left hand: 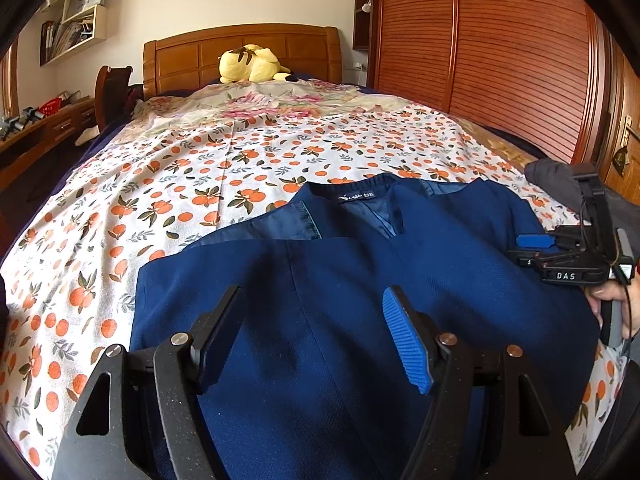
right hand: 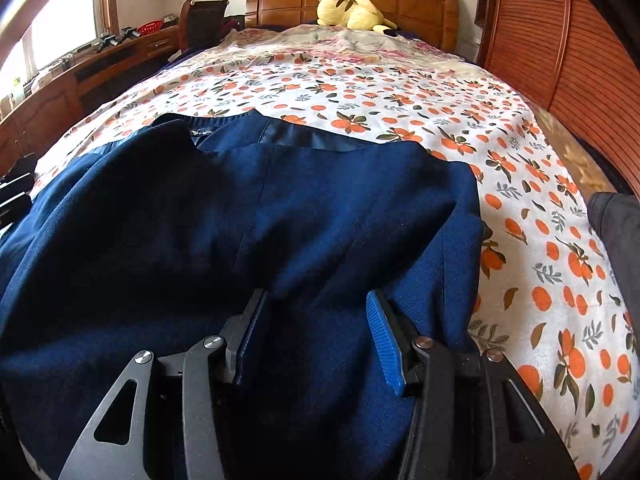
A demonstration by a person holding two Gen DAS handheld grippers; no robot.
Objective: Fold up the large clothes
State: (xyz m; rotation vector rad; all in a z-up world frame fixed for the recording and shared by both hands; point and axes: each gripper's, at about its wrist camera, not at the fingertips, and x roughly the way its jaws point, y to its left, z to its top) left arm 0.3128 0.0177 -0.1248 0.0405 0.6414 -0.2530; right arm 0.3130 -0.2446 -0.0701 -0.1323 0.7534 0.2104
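Note:
A large navy blue jacket [left hand: 360, 280] lies on the bed, collar and label toward the headboard; it also shows in the right wrist view [right hand: 248, 216]. My left gripper [left hand: 312, 300] is open, its jaws spread wide just above the jacket's near part. My right gripper [right hand: 316, 300] is open above the jacket's near right part, with cloth lying between and under the jaws. The right gripper also shows in the left wrist view [left hand: 532, 246] at the jacket's right edge, held by a hand.
The bed sheet [left hand: 240, 168] is white with an orange-fruit print. A yellow plush toy [left hand: 252, 64] lies by the wooden headboard [left hand: 240, 52]. A wooden wardrobe [left hand: 500, 48] stands on the right, a desk [right hand: 100, 60] on the left. A dark grey garment [right hand: 616, 220] lies at the right bed edge.

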